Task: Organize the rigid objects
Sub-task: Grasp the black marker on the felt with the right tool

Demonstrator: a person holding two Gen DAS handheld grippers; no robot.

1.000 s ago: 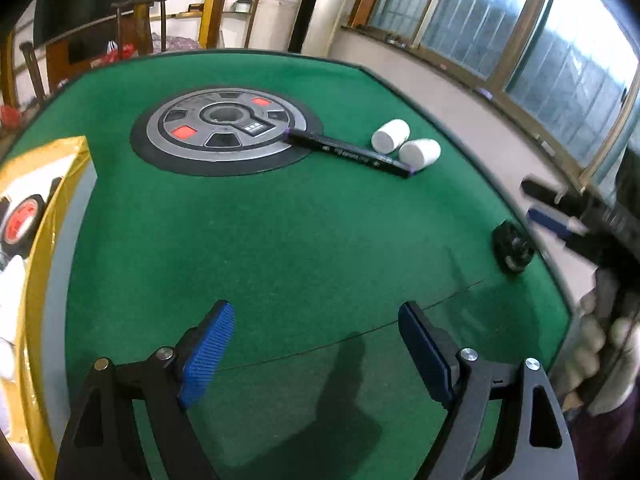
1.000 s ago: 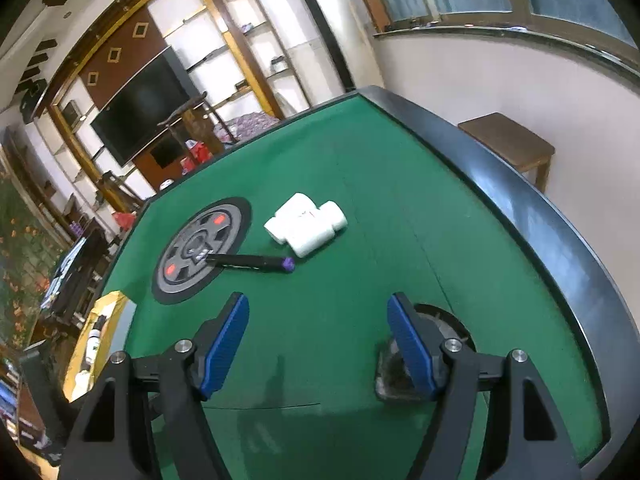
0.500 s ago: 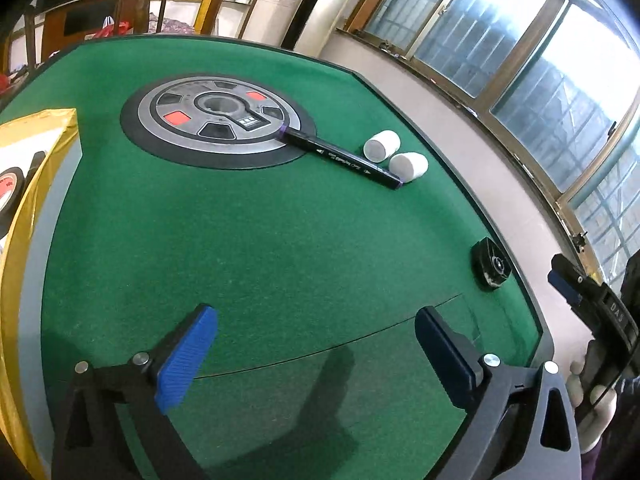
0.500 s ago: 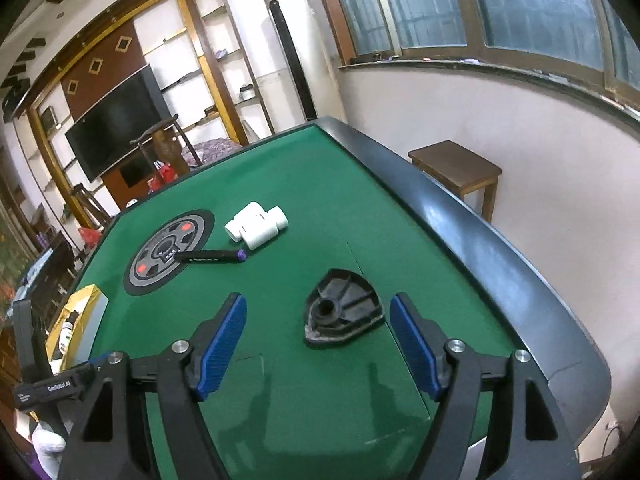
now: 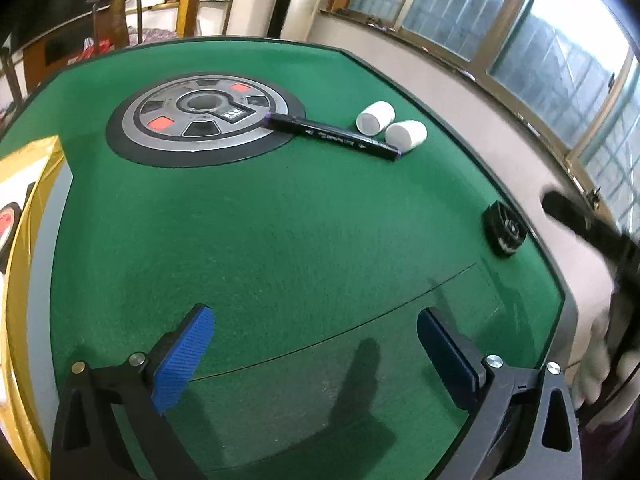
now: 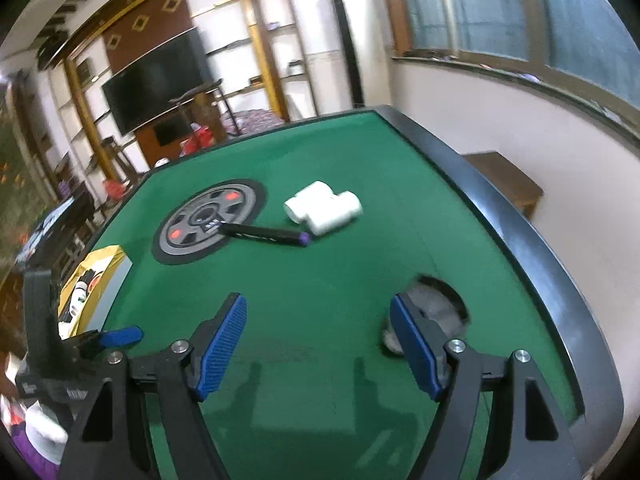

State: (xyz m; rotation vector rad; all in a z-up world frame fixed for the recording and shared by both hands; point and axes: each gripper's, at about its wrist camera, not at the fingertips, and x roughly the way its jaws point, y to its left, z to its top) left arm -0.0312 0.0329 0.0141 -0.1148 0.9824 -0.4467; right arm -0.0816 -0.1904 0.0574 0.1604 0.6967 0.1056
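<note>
A black marker (image 5: 332,137) with a purple tip lies on the green table (image 5: 260,232), one end on the round grey control disc (image 5: 204,118). Two white cylinders (image 5: 390,126) lie beside its tip; they also show in the right wrist view (image 6: 324,208), as does the marker (image 6: 264,235). A small black round part (image 5: 505,230) sits near the right table edge; in the right wrist view it is blurred (image 6: 436,312) behind my right finger. My left gripper (image 5: 316,344) is open and empty over the near table. My right gripper (image 6: 320,340) is open and empty.
A yellow box (image 5: 24,208) with items inside stands at the table's left edge, also in the right wrist view (image 6: 96,276). The table has a raised black rim (image 6: 520,240). A wooden stool (image 6: 504,180) stands beyond it. Shelves, a television and chairs fill the background.
My right gripper moved forward and down, so the black round part now sits by its right finger. My left gripper shifted slightly; the table objects stayed put.
</note>
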